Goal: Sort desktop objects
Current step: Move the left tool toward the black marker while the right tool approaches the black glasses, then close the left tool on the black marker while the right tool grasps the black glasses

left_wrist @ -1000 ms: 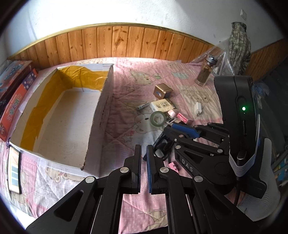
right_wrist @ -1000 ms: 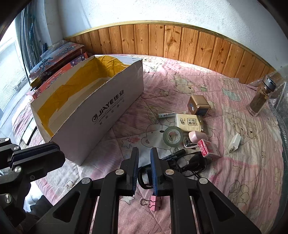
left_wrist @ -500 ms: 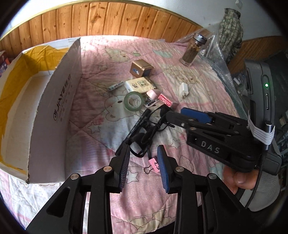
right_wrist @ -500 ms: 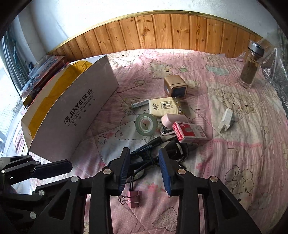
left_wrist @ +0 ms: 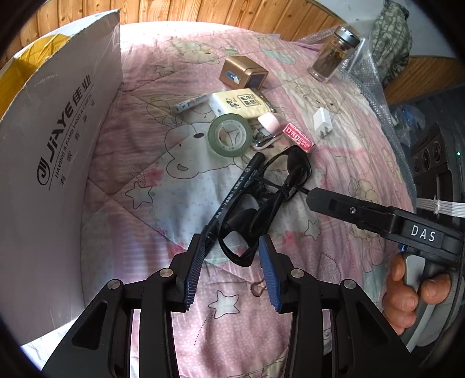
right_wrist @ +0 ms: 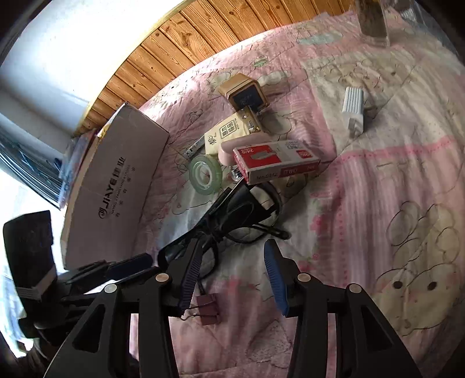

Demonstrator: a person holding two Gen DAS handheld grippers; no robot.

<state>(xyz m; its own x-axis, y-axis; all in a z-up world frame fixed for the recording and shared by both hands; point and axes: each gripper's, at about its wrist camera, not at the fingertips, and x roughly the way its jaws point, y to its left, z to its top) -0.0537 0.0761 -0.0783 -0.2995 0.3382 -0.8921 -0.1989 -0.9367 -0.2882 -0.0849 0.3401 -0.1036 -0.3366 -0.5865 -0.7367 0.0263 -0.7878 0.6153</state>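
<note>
left gripper [left_wrist: 232, 261]: jaws just opening, empty | right gripper [right_wrist: 232, 273]: same

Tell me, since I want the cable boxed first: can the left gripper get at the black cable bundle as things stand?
Probably yes. The left gripper is open with the black cable bundle just ahead of its fingers; only the black pen lies alongside.

Cardboard box [left_wrist: 52, 162]: cut off by the left edge in the left wrist view, interior mostly hidden behind its near wall. Glass jar [right_wrist: 373, 20]: top cropped in the right wrist view. Pink stapler [left_wrist: 266, 130]: partly covered by the staple box [right_wrist: 276, 162]. Black cable [left_wrist: 261, 209]: tangled, ends perhaps under the black pen [left_wrist: 235, 197]. Binder clip [right_wrist: 207, 308]: partly behind a right gripper finger.
</note>
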